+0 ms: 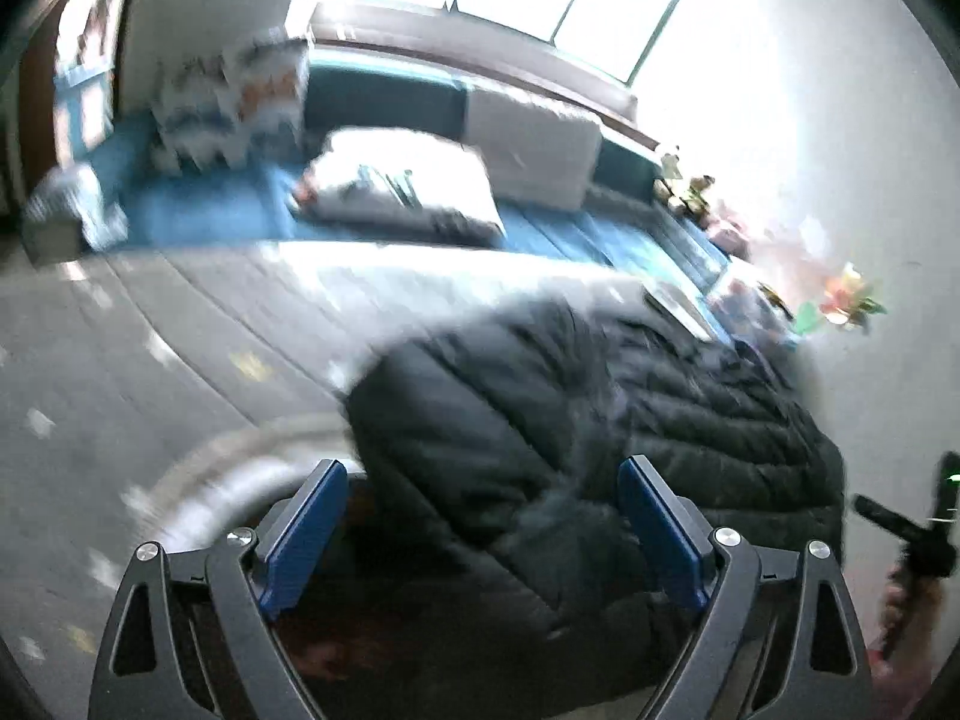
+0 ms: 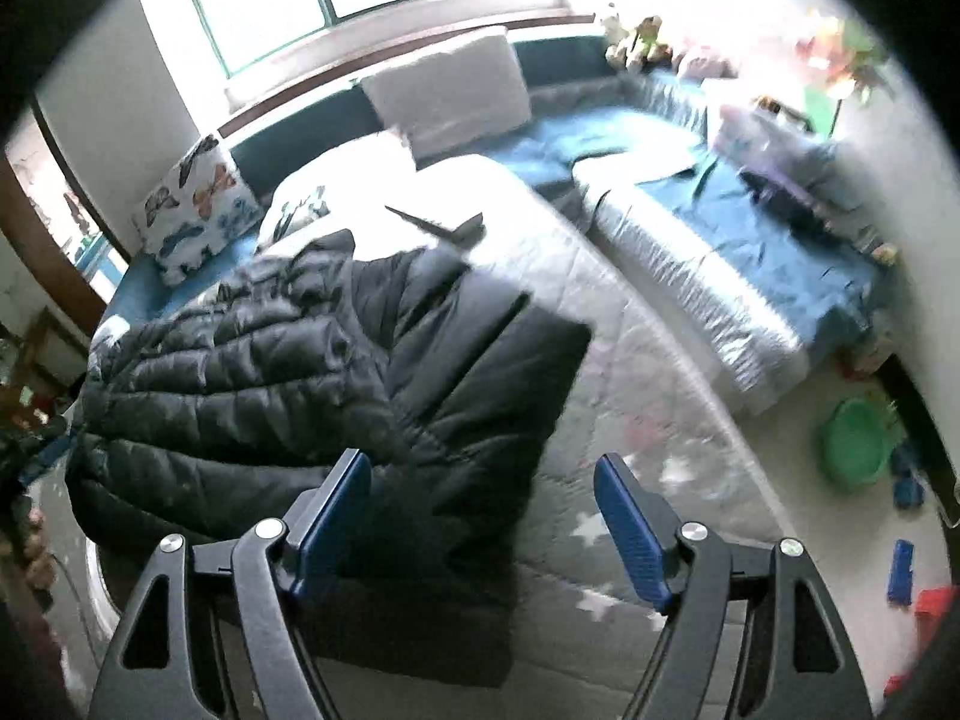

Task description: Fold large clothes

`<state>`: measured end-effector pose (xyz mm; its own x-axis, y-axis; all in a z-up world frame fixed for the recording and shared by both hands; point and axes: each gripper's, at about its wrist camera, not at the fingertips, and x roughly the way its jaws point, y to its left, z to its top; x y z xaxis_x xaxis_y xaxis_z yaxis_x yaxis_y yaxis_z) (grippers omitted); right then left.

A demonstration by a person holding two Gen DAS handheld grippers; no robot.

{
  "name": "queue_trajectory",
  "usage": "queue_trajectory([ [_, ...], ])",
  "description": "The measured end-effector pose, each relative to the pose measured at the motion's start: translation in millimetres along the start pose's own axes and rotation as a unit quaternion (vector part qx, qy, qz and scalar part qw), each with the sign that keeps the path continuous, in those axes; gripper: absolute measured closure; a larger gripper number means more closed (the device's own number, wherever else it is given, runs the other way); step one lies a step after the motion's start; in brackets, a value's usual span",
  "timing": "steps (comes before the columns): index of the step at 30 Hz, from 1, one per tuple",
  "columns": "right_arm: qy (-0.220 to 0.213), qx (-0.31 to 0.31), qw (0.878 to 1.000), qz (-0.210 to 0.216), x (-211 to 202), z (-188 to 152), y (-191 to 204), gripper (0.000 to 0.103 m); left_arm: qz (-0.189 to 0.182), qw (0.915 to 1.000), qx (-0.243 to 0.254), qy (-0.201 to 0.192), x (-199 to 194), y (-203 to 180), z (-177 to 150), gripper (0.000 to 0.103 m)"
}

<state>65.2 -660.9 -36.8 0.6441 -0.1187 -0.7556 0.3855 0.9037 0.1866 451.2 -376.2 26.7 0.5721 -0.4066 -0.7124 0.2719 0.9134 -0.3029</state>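
A black quilted puffer jacket (image 1: 540,420) lies partly folded on a grey quilt with star prints (image 1: 150,348). My left gripper (image 1: 485,468) hovers just above the jacket's near edge. Its blue pads (image 1: 306,534) stand wide apart and touch nothing, and the fabric shows in the gap below them. In the right wrist view the jacket (image 2: 270,372) fills the left half, with a smooth folded panel (image 2: 480,372) on top. My right gripper (image 2: 483,459) is open over that panel's near corner, and its pads (image 2: 630,534) are clear of the cloth.
A white pillow (image 2: 450,90) and a butterfly cushion (image 2: 192,204) lean below the window. A blue mat (image 2: 750,198) covers the side bench, with soft toys (image 2: 636,39) in the corner. A green bowl (image 2: 858,444) and blue and red toys (image 2: 900,564) lie on the floor.
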Motion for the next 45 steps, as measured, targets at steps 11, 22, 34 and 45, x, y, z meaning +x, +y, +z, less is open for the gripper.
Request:
queue_trajectory([
  [11, 0.0, -0.046, 0.994, 0.098, 42.2, 45.4, 75.8, 0.02, -0.002, 0.9919, 0.126, 0.016, 6.5, -72.2, -23.6, 0.007],
  [22, 0.037, -0.103, 0.994, 0.016, 114.0, 45.8, 109.3, 0.02, 0.025, 0.9878, 0.14, 0.064, 115.3, -80.7, -44.5, 0.008],
  [34, -0.013, -0.151, 0.988, -0.031, 50.1, 22.5, 119.9, 0.02, 0.046, 0.9832, 0.176, 0.015, 54.6, -98.2, -73.4, 0.007],
  [45, -0.04, -0.168, 0.985, -0.022, -28.9, -15.0, 132.4, 0.02, 0.048, 0.9759, 0.211, -0.027, -53.5, -116.9, -124.1, 0.005],
])
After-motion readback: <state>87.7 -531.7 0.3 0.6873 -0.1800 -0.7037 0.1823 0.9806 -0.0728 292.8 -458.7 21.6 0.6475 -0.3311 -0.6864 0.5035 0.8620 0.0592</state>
